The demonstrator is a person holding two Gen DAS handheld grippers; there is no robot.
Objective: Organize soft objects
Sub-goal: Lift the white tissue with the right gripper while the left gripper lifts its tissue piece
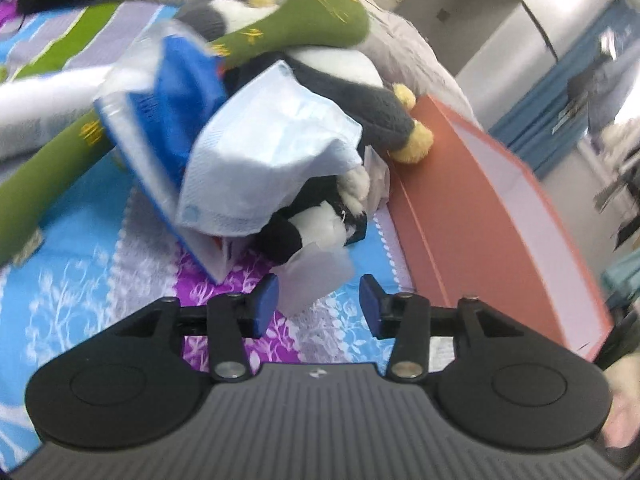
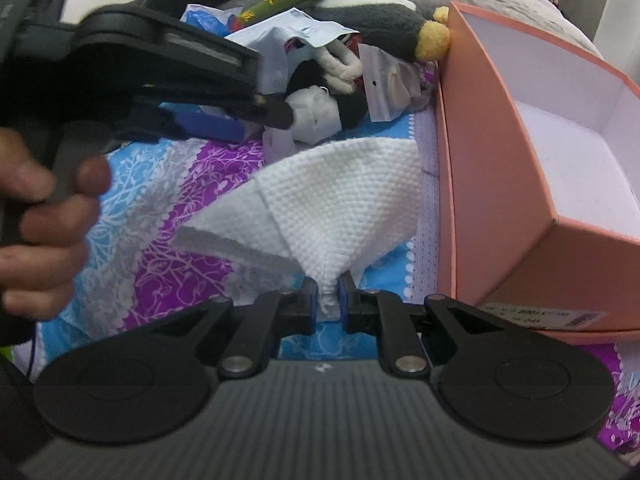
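White textured cloth (image 2: 340,200) appears only in the right wrist view, pinched between the closed pads of the right hand-held gripper (image 2: 328,300), beside the open pink box (image 2: 500,184). The left wrist view alone shows the left hand-held gripper (image 1: 318,304) with jaws apart, empty, facing the face mask (image 1: 272,160) atop plush toys (image 1: 344,76) on the bedspread (image 1: 80,280).

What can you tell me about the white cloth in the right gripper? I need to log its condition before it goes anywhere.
The white cloth looks like a soft, waffle-textured wipe or towel, clean and unmarked. It is folded, with a layered edge showing on its left. One bunched corner is pinched between the blue pads of the right gripper, and the rest fans out away from it over the patterned bedsheet. It sits just left of the open pink box; whether it touches the box is unclear.
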